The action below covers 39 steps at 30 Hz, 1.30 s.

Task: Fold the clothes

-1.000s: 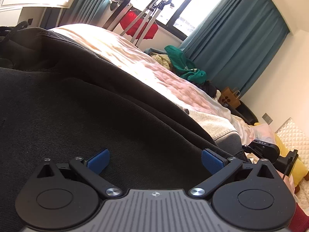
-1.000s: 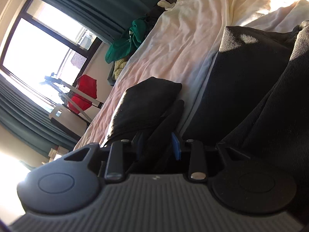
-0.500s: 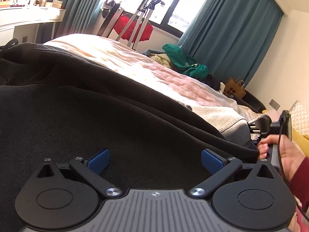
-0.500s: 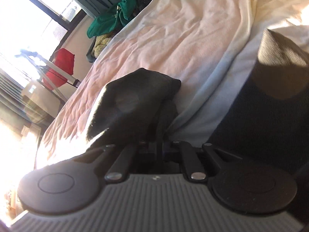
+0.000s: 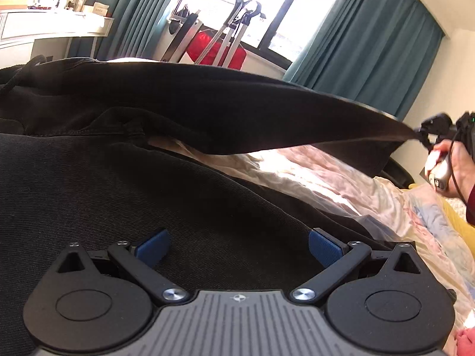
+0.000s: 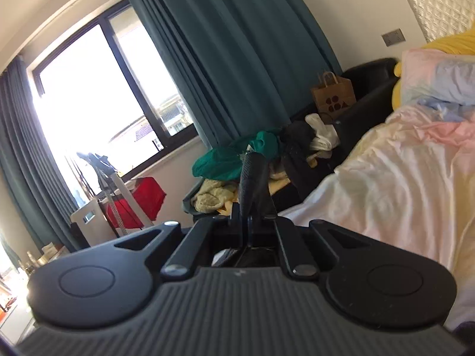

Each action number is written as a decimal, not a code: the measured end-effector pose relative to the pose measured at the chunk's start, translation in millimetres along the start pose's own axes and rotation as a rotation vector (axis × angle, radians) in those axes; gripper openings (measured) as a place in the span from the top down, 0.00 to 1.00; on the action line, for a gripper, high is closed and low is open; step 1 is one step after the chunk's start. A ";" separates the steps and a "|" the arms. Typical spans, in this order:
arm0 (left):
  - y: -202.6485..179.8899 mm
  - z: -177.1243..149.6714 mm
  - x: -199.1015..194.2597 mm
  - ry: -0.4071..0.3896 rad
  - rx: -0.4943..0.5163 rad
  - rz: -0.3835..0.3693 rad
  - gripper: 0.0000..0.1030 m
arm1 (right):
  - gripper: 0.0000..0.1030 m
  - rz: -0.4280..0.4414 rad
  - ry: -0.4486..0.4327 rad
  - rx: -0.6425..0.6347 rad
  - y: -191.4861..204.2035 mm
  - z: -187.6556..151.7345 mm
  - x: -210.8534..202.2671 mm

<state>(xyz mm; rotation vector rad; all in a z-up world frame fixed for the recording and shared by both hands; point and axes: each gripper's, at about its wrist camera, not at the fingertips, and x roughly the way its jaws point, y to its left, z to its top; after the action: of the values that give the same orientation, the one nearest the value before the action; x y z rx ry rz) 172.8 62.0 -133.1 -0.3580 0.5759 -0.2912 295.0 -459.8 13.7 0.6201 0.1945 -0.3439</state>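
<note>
Our right gripper (image 5: 423, 136), clamped on the black garment's (image 5: 207, 101) sleeve, has lifted it off the bed (image 5: 341, 184), probably to fold inward, while our left gripper (image 5: 237, 244) rests spread on the body.

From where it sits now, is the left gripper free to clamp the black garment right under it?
Probably yes. The left gripper is open, its blue pads spread over the flat black garment, with nothing between them and the cloth. The right gripper holds the lifted part off to the side, clear of it.
</note>
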 end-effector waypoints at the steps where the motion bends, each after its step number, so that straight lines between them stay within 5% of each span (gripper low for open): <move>1: -0.4 -0.3 -1.2 0.002 0.000 -0.001 0.02 | 0.94 -0.024 0.017 0.015 -18.1 -10.0 -0.9; 5: -3.2 -1.4 -4.7 0.006 0.004 -0.001 0.02 | 0.94 -0.141 0.142 0.130 -94.7 -68.6 -10.2; 9: -4.8 -2.3 -5.3 0.009 0.013 0.006 0.02 | 0.93 -0.166 0.214 0.229 -132.9 -108.9 -21.5; 17: -9.8 -0.8 -2.7 0.017 0.023 0.021 0.02 | 0.90 -0.137 0.257 0.309 -126.1 -99.2 -57.8; 26: -10.0 4.1 -25.0 0.003 0.002 0.006 0.02 | 0.89 -0.140 0.216 0.488 -145.6 -70.3 -178.7; 29: -7.0 8.1 -40.6 -0.012 -0.033 0.005 0.02 | 0.74 -0.183 0.201 0.504 -159.2 -66.7 -210.3; 31: -3.6 10.7 -50.5 -0.018 -0.058 0.012 0.02 | 0.41 -0.213 0.188 0.516 -168.6 -64.7 -230.7; 33: -1.1 13.3 -60.4 -0.028 -0.079 0.020 0.02 | 0.22 -0.258 0.177 0.536 -176.7 -68.2 -243.0; 39: 3.4 18.9 -85.6 -0.056 -0.113 0.064 0.01 | 0.20 -0.281 0.348 0.707 -203.4 -101.2 -225.9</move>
<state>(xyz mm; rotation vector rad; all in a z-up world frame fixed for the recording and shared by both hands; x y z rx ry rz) 115.7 100.9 -79.0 -0.4544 0.5488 -0.1870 2.7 -496.0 -112.6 1.3594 0.5063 -0.5827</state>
